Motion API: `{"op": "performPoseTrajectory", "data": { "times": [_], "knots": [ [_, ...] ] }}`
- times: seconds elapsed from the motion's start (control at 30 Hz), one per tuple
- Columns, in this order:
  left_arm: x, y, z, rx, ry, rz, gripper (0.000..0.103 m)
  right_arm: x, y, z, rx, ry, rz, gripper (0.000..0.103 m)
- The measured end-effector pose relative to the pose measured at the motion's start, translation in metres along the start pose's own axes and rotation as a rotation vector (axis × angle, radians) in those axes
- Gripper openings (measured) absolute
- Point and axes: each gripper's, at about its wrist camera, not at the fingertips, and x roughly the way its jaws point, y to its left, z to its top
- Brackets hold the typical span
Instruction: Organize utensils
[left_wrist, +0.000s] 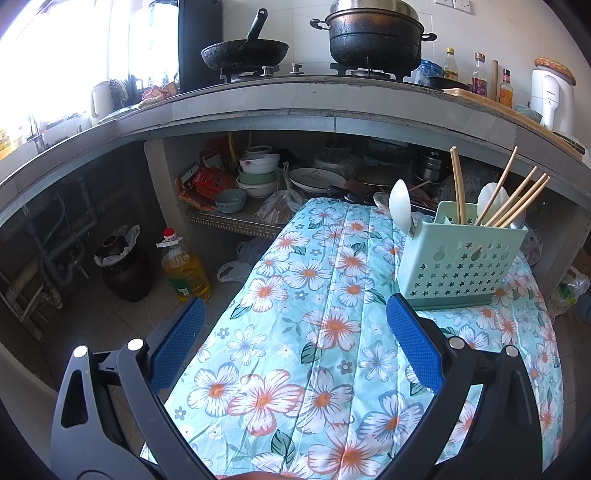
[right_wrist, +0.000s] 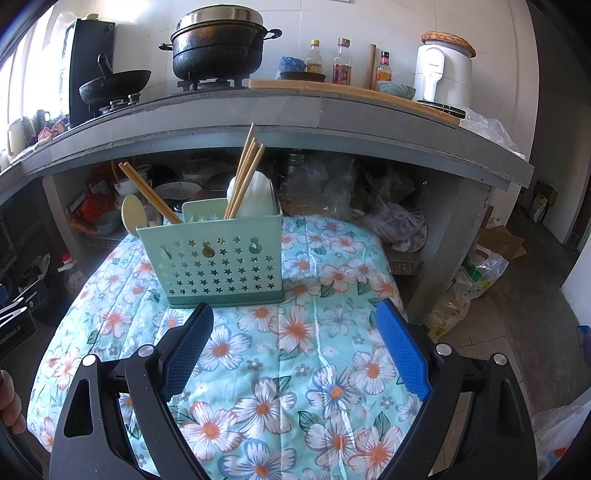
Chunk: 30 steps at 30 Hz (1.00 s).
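A mint-green utensil caddy with star cut-outs stands on a floral-cloth table. It holds wooden chopsticks and white spoons. In the right wrist view the caddy sits straight ahead with chopsticks and a cream spoon in it. My left gripper is open and empty, left of and nearer than the caddy. My right gripper is open and empty, just in front of the caddy.
A concrete counter runs behind with a wok, a black pot, bottles and a white appliance. Bowls and plates fill the shelf below. An oil bottle and dark jar stand on the floor at left.
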Motion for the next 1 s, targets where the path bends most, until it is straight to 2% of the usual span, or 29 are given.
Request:
{"op": "performPoseTrajectory", "data": {
  "times": [1.0],
  "knots": [
    [-0.0017,-0.0011,0.0019,-0.001,-0.009,0.005,0.094,0.0004,0.0002,0.0001,0.003,0.001,0.002,0.087]
  ]
}}
